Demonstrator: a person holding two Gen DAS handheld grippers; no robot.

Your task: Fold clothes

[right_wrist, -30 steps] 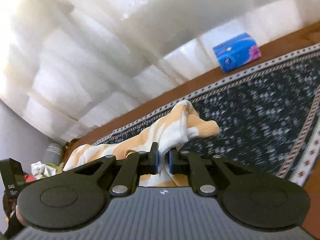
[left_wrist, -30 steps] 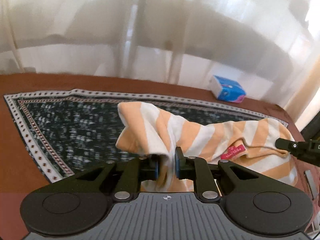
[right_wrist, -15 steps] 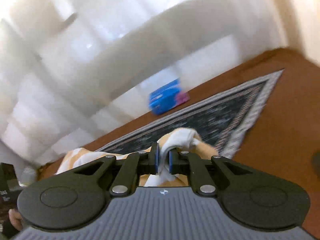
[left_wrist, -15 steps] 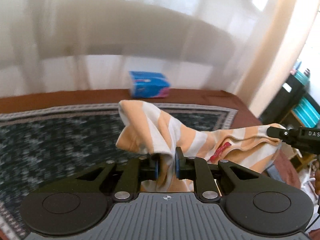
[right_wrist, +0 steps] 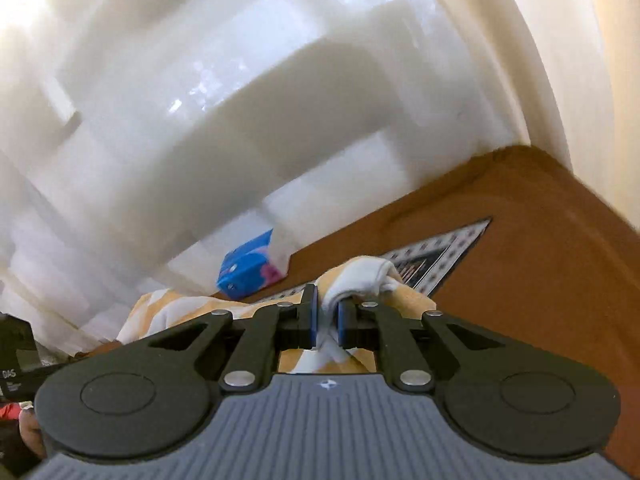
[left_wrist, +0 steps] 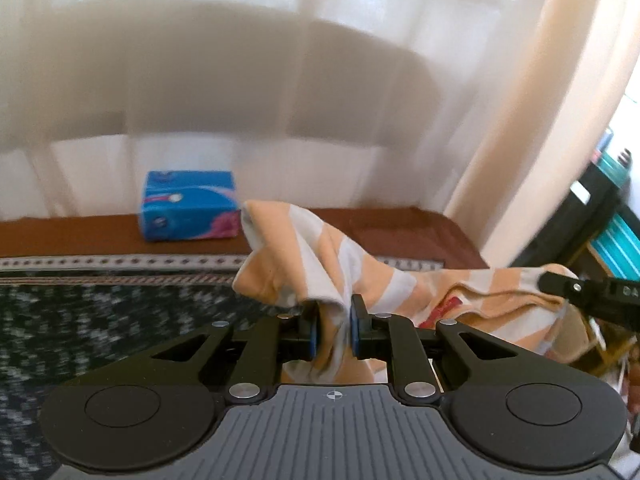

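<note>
A: We note the left hand-held gripper (left_wrist: 333,330) clamps the striped garment (left_wrist: 320,256).
B: Our right hand-held gripper (right_wrist: 327,320) pinches its other end; it hangs stretched between us, above the patterned rug (left_wrist: 100,320), near the blue tissue box (left_wrist: 188,210).

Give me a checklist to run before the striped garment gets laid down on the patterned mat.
1. Left gripper shut on the striped garment: ok.
2. Right gripper shut on the garment: ok.
3. Fabric spans between both grippers: ok, but bunched and wrinkled.
4. Garment spread flat enough to fold: not ok.
5. Blue tissue box off the patterned mat, on bare wood behind it: ok.
6. Bottom hem hanging free: cannot tell, hidden under the grippers.
</note>
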